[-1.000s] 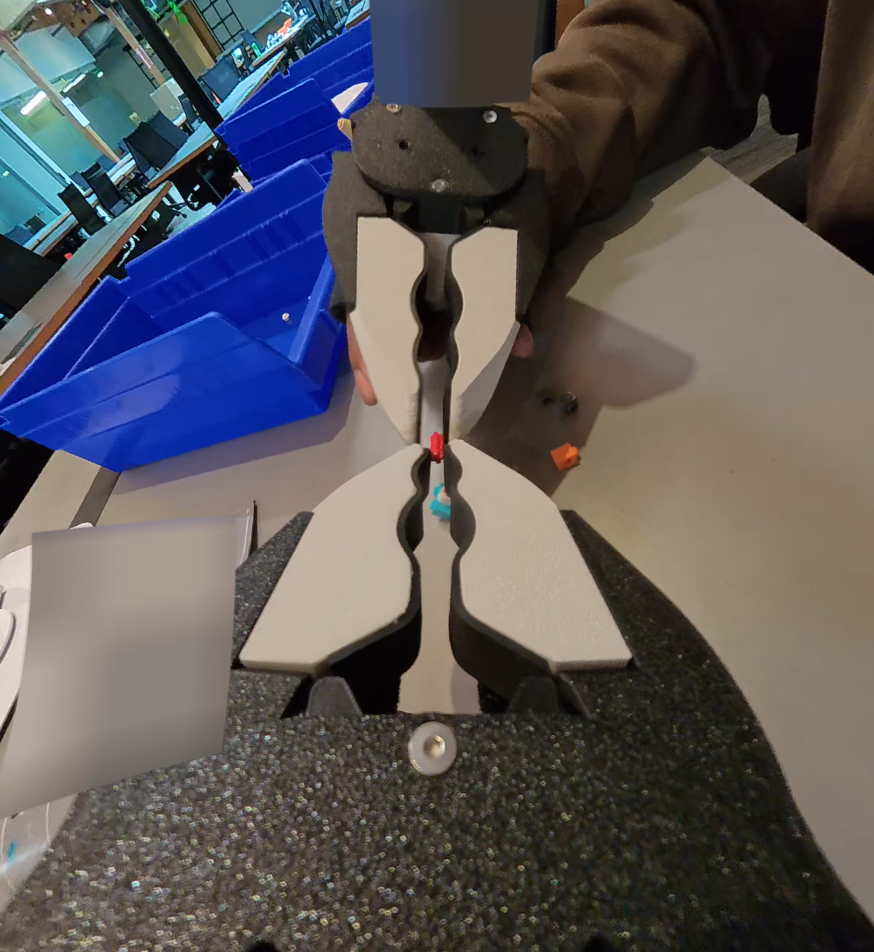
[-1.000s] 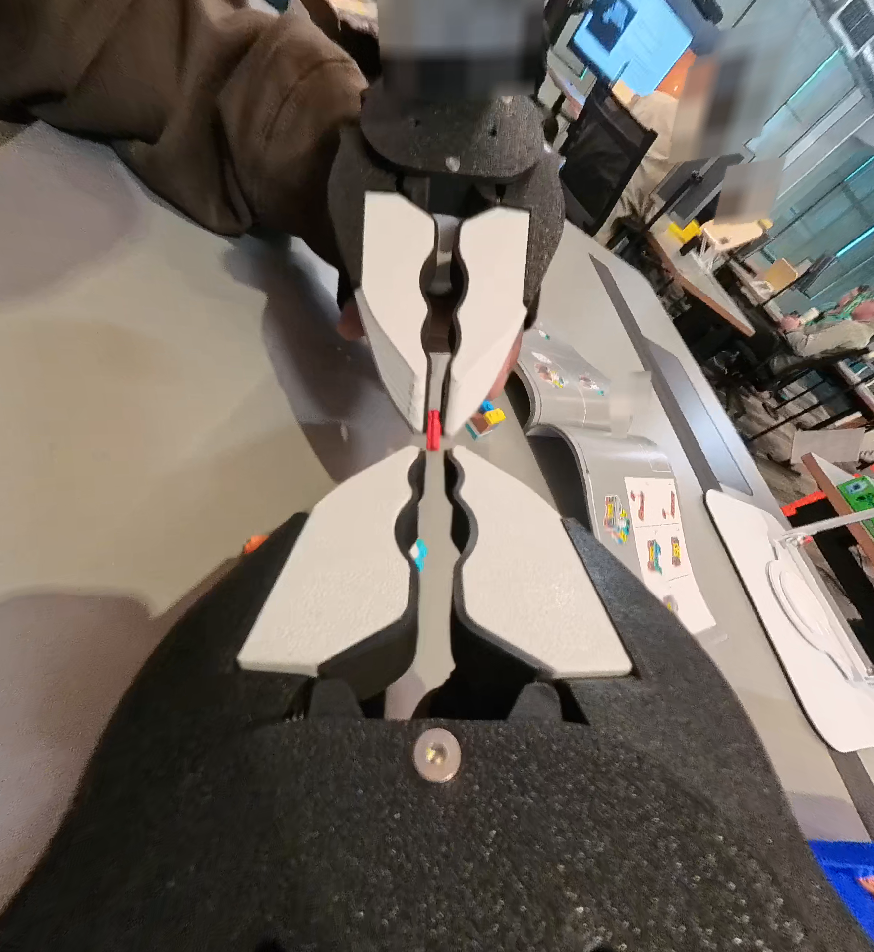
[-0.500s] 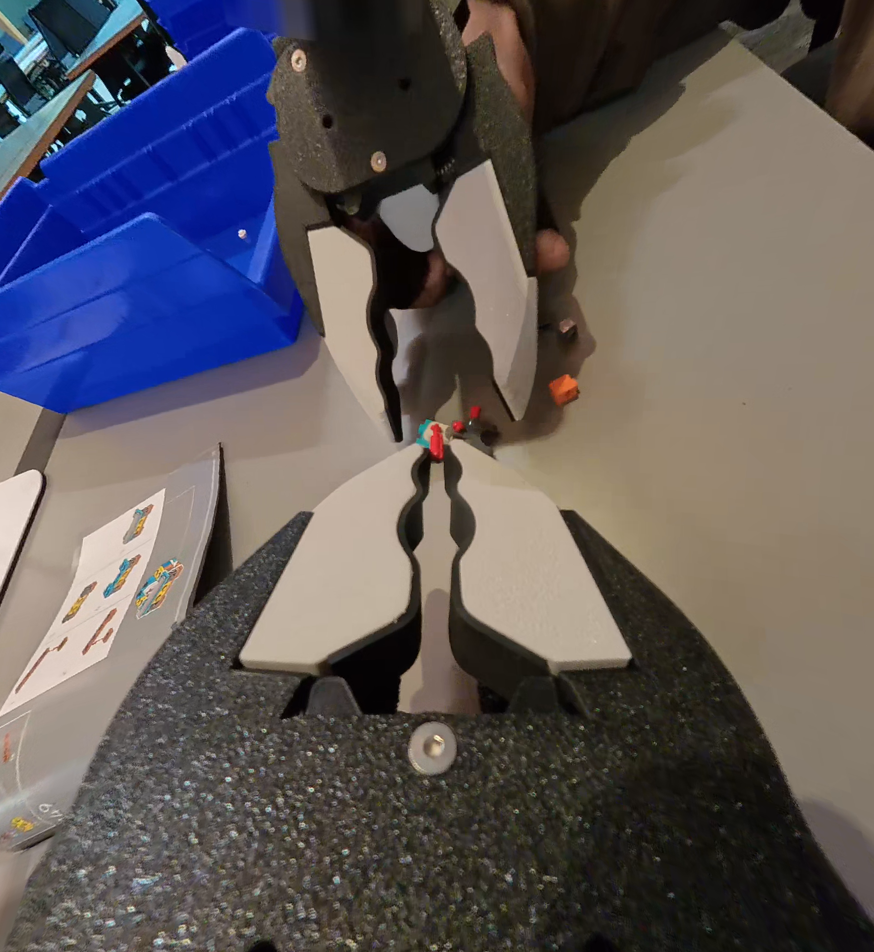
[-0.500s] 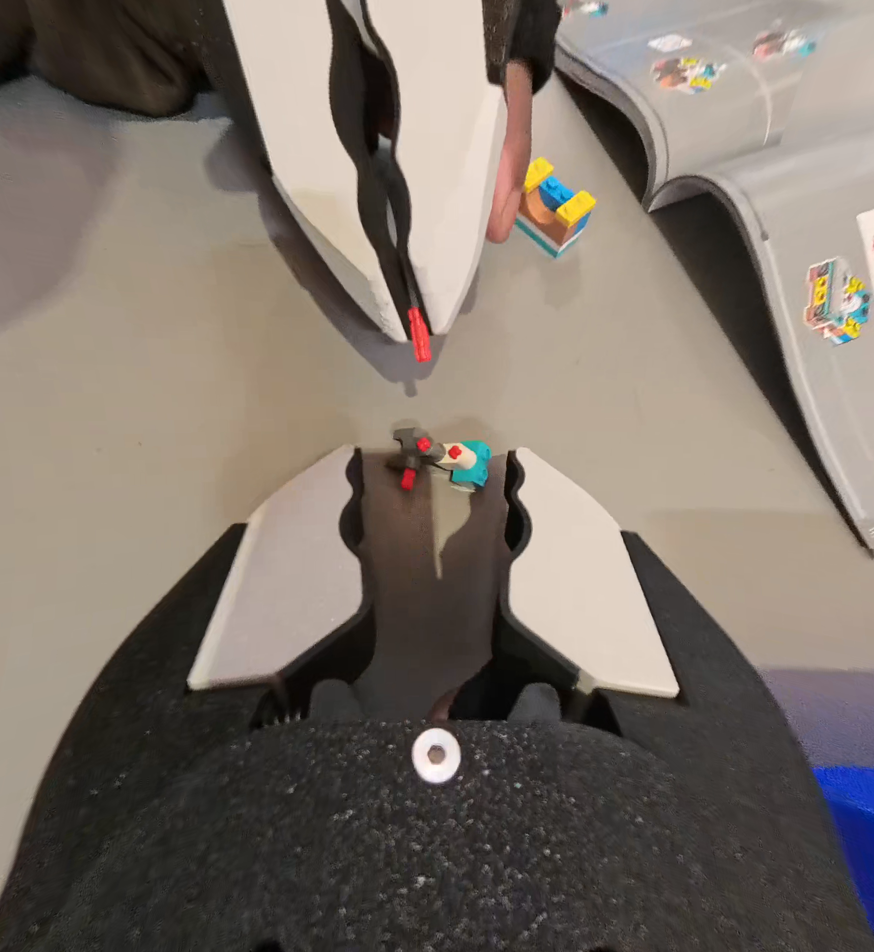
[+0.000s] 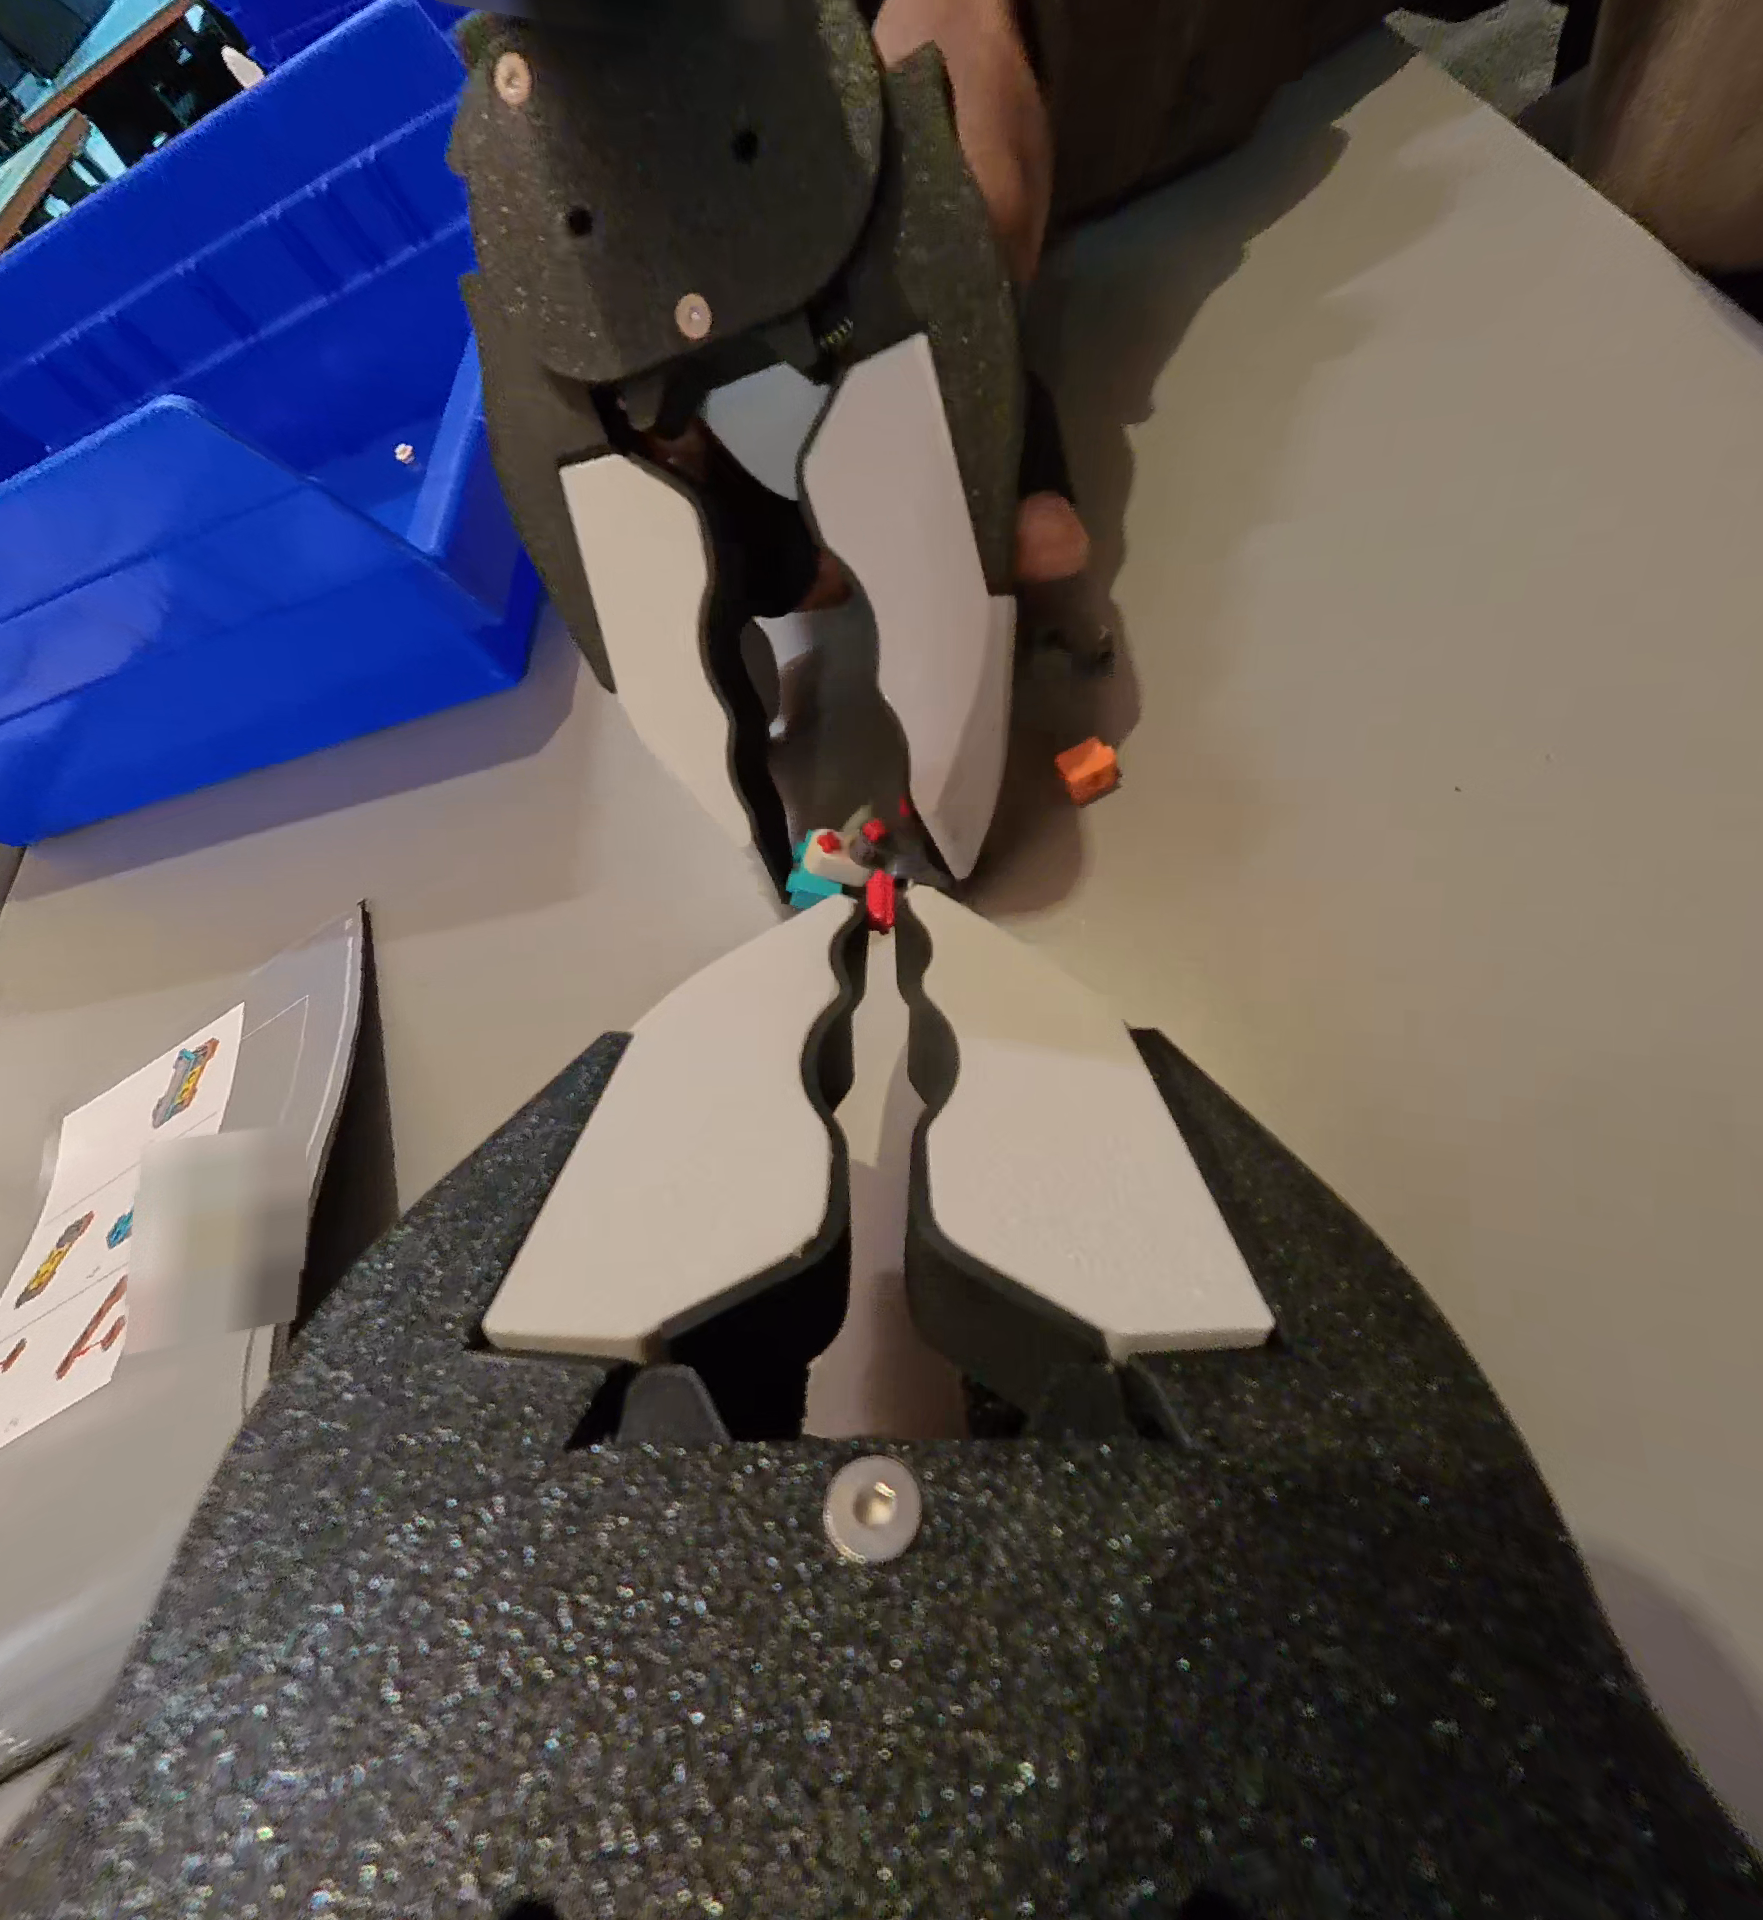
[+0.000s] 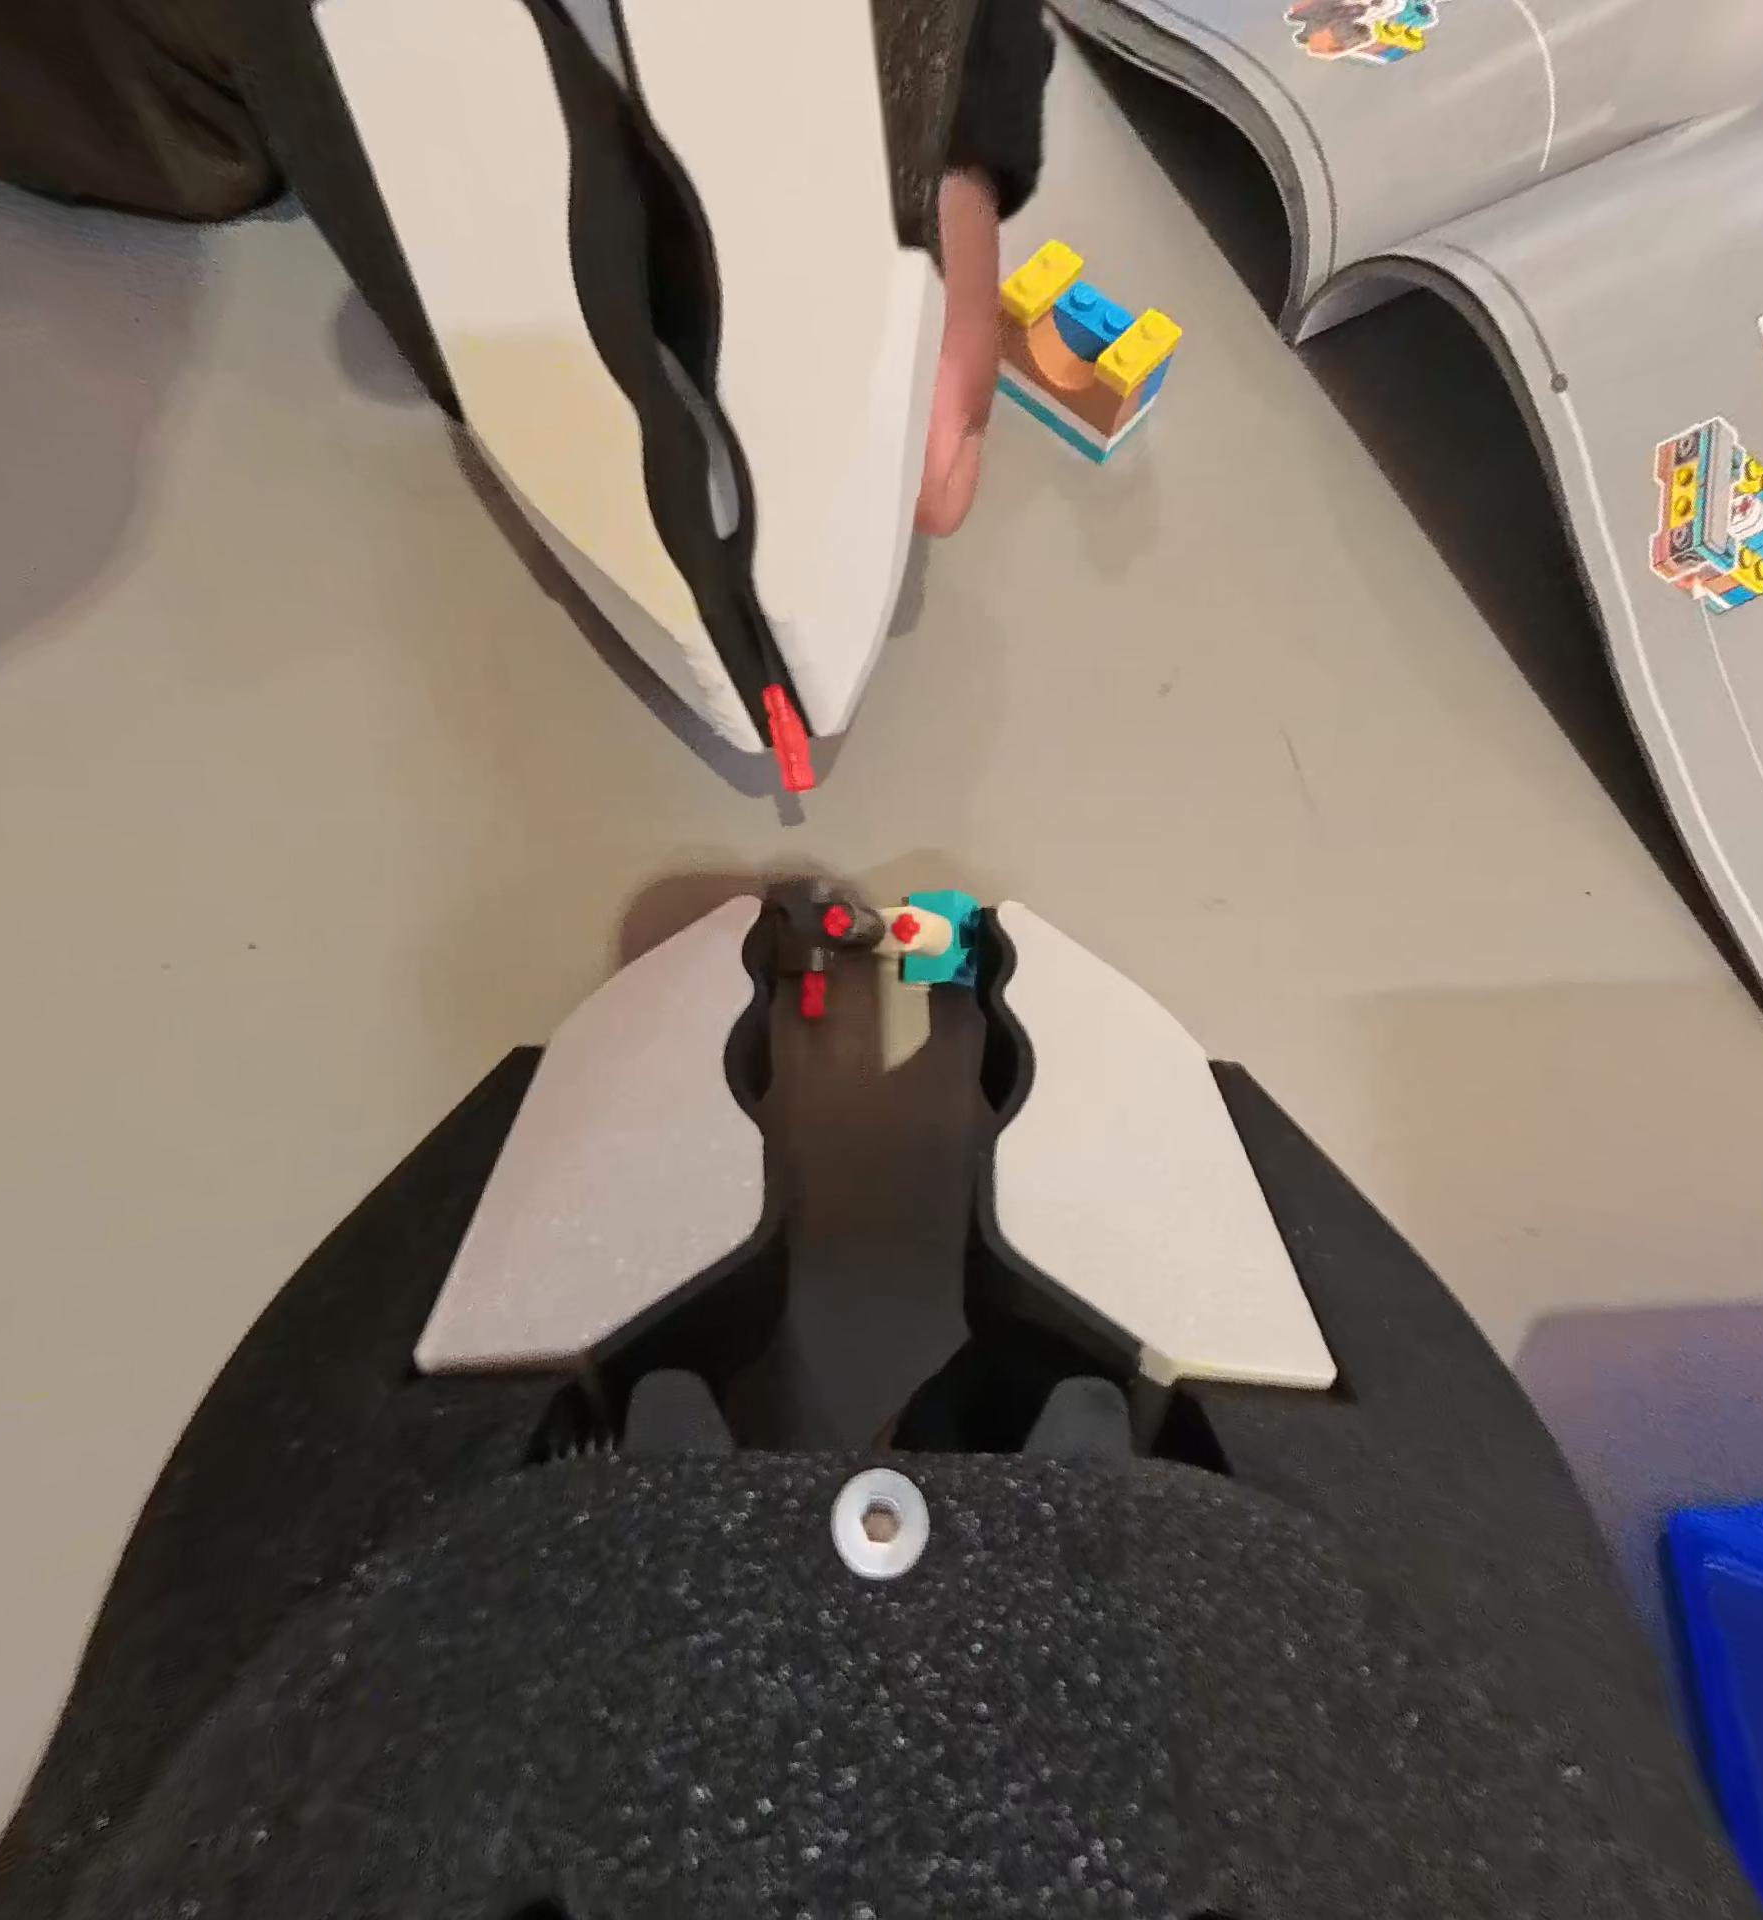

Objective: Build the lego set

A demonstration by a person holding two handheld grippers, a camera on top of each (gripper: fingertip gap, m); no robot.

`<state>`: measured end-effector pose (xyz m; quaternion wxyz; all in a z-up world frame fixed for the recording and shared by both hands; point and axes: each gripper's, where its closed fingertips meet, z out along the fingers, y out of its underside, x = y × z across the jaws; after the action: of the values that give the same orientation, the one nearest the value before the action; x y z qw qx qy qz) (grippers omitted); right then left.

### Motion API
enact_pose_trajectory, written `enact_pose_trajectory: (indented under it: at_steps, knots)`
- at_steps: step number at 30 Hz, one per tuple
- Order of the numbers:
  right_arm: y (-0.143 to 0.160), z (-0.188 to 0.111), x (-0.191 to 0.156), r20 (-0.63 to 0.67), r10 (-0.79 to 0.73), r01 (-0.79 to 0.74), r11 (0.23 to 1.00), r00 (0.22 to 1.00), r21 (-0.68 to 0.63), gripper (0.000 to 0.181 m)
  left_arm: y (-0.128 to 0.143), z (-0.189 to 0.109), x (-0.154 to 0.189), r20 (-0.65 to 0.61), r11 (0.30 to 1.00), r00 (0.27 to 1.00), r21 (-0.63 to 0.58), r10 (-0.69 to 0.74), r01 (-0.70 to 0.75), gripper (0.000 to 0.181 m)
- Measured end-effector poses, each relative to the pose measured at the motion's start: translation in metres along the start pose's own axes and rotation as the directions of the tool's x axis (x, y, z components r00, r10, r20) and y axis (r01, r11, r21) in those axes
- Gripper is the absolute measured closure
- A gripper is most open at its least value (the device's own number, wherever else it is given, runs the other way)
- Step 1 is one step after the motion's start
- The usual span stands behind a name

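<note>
Your left gripper [image 5: 882, 914] has its jaws drawn narrow, pinching a small red pin [image 6: 789, 740] at the very tips; roughly half of the pin sticks out beyond them, its long axis in line with the fingers. Your right gripper [image 6: 877, 920] has its jaws wide, nothing gripped, straddling the small sub-assembly [image 6: 872, 935] that sits on the surface [image 6: 233, 831]: a dark grey connector with red studs toward one finger, a teal-and-cream piece just beside the other. The sub-assembly lies straight ahead of the pin tip, near but not touching, with a strip of bare surface between them in the right wrist view. The two grippers face each other nose to nose, so the pin points roughly at the grey connector. Judgement: the coming move turns on lining the pin's axis with a hole in that connector; which hole is too small to tell. The right jaws are nearer the sub-assembly and would probably have to close on it to steady it first. Farther out: an orange brick [image 5: 1087, 771] beside the right gripper, a yellow-blue-brown build [image 6: 1085, 358] behind the left one, the open instruction booklet [image 6: 1583, 312], and blue bins [image 5: 212, 499].
</note>
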<state>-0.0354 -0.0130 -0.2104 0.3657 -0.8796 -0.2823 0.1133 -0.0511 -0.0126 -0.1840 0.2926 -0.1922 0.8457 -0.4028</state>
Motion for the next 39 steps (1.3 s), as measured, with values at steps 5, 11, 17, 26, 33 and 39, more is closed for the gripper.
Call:
enact_pose_trajectory:
  at_steps: [5,11,17,26,33,39]
  knots:
    - [-0.011,-0.008,-0.004,0.068,-0.035,0.028,0.995,0.997,0.097,0.145,-0.005,-0.001,0.003,-0.017,0.999,1.0,0.036,0.001,-0.001,0.177]
    - [-0.018,-0.01,-0.01,0.093,-0.063,0.049,0.989,0.994,0.143,0.145,-0.007,-0.001,0.005,-0.025,0.999,1.0,0.046,0.012,-0.011,0.177]
    - [-0.025,-0.014,-0.012,0.094,-0.077,0.058,0.981,0.993,0.184,0.146,-0.011,-0.002,0.006,-0.028,0.997,0.999,0.07,0.018,-0.016,0.177]
    - [-0.019,-0.007,-0.017,0.089,-0.122,0.109,0.984,0.989,0.138,0.146,-0.008,0.0,0.012,-0.052,0.998,0.998,0.029,0.048,-0.047,0.177]
    - [-0.018,-0.005,-0.019,0.097,-0.131,0.118,0.985,0.987,0.128,0.146,-0.005,0.0,0.017,-0.066,0.996,0.994,-0.014,0.088,-0.089,0.177]
    - [-0.017,-0.004,-0.02,0.097,-0.139,0.128,0.985,0.986,0.117,0.146,-0.004,0.001,0.019,-0.069,0.993,0.991,-0.029,0.112,-0.114,0.177]
